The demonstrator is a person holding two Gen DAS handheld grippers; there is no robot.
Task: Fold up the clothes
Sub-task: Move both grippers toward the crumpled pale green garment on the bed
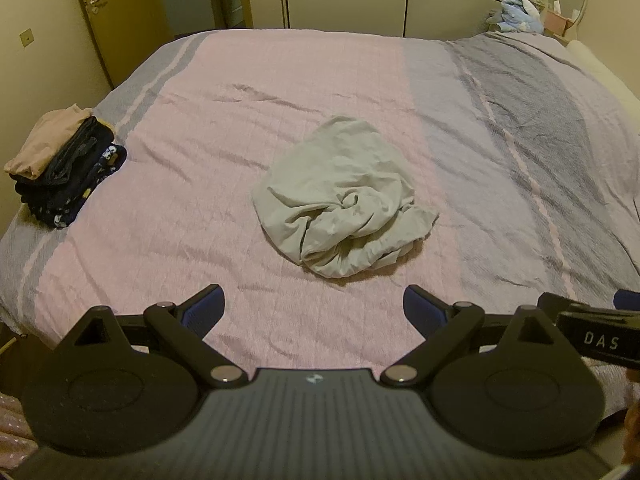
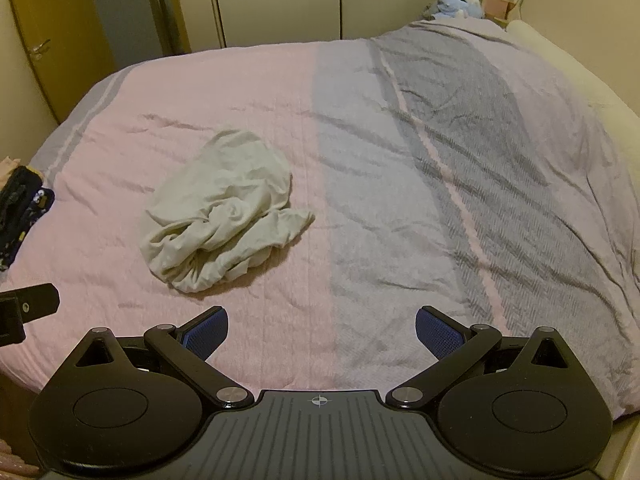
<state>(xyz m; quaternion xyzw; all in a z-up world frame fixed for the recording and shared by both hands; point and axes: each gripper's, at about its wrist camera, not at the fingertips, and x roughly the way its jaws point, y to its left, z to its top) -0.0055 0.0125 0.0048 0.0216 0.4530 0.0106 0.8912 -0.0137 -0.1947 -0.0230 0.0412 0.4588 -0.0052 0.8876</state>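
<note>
Grey-green cloth waits crumpled on the bed, both grippers released above the near edge.
Risk: the garment is bunched with its edges hidden, so the left gripper or right gripper, jaws wide and empty, may pinch several layers and lift a twisted lump. It lies mid-bed, well apart from the folded stack at the left edge.
</note>
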